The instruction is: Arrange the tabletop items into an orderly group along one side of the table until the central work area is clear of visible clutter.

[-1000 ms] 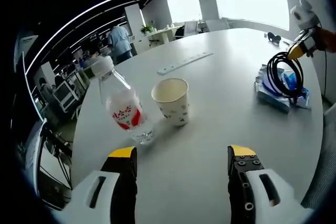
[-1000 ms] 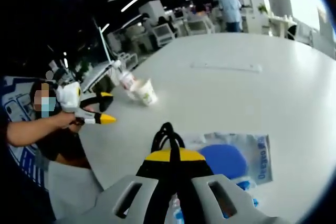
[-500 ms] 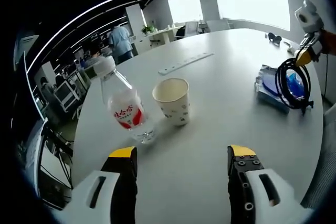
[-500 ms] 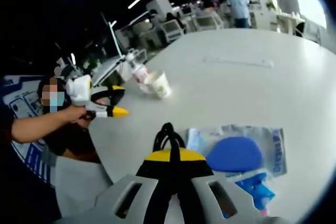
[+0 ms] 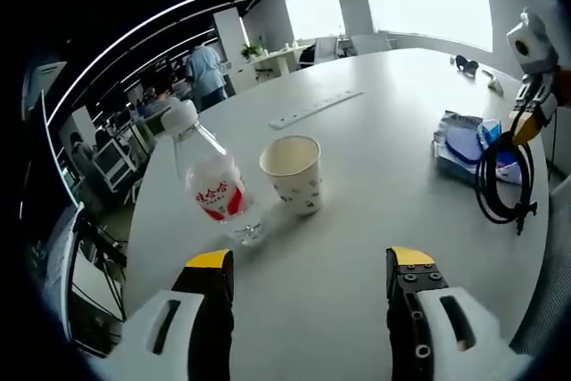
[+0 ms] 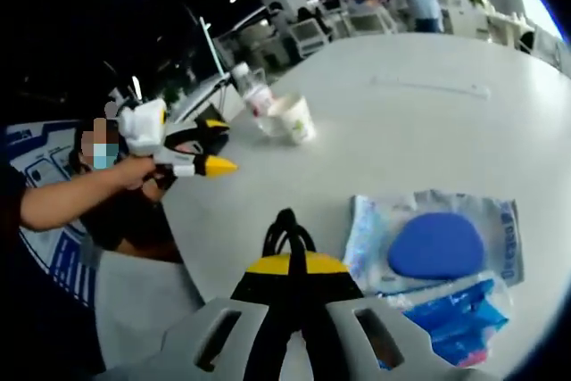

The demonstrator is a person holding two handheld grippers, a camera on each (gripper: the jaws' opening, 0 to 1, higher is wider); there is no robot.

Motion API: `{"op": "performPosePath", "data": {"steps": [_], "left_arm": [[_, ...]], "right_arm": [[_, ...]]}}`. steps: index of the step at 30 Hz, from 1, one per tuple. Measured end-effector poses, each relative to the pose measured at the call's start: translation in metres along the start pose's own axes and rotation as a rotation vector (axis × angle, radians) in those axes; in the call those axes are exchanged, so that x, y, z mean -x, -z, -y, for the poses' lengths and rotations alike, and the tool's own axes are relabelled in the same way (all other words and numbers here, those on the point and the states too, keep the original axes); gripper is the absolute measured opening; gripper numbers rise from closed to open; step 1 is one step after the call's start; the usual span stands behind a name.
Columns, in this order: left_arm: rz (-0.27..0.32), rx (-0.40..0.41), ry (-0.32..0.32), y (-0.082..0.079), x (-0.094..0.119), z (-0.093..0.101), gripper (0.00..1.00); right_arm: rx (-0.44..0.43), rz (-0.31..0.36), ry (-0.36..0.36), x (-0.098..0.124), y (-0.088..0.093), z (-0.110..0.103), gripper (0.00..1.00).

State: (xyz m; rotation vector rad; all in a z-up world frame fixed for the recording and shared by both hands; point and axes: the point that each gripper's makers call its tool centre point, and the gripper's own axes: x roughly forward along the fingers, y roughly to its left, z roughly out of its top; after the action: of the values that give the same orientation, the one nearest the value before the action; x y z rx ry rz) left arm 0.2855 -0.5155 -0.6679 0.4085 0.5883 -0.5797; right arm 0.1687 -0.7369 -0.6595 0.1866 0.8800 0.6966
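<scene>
In the left gripper view a clear water bottle (image 5: 212, 189) with a red label stands beside a paper cup (image 5: 293, 172) on the white table (image 5: 357, 247). My left gripper (image 5: 310, 262) is open just short of them, nothing between its fingers. A coiled black cable (image 5: 501, 176) hangs from my right gripper (image 5: 528, 124), above the table edge beside plastic packets (image 5: 466, 140). In the right gripper view my right gripper (image 6: 291, 267) is shut on the black cable (image 6: 282, 229). The packets (image 6: 446, 256) lie to its right, the bottle (image 6: 252, 95) and cup (image 6: 293, 118) farther off, beside the left gripper (image 6: 214, 144).
A white power strip (image 5: 314, 106) lies across the far middle of the table, also seen as power strip (image 6: 430, 88). Small dark items (image 5: 464, 64) sit at the far right edge. A person's arm (image 6: 71, 202) holds the left gripper. Office desks and people stand beyond.
My right gripper has carried the black cable away from over the packets, toward the near table edge. The left gripper, bottle and cup have stayed put.
</scene>
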Motion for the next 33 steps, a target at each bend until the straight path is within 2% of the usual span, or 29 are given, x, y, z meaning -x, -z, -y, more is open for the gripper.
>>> {"op": "performPosePath", "data": {"steps": [8, 20, 33], "left_arm": [[-0.002, -0.007, -0.007, 0.001, 0.005, -0.002, 0.67], [0.001, -0.018, -0.013, -0.001, 0.010, -0.005, 0.67], [0.005, -0.020, -0.010, -0.005, 0.009, -0.001, 0.66]], "right_arm": [[0.038, -0.054, 0.009, -0.006, 0.019, 0.004, 0.00], [0.018, -0.085, -0.002, -0.018, 0.038, 0.005, 0.00], [0.096, -0.120, 0.041, -0.023, 0.055, 0.014, 0.00]]}}
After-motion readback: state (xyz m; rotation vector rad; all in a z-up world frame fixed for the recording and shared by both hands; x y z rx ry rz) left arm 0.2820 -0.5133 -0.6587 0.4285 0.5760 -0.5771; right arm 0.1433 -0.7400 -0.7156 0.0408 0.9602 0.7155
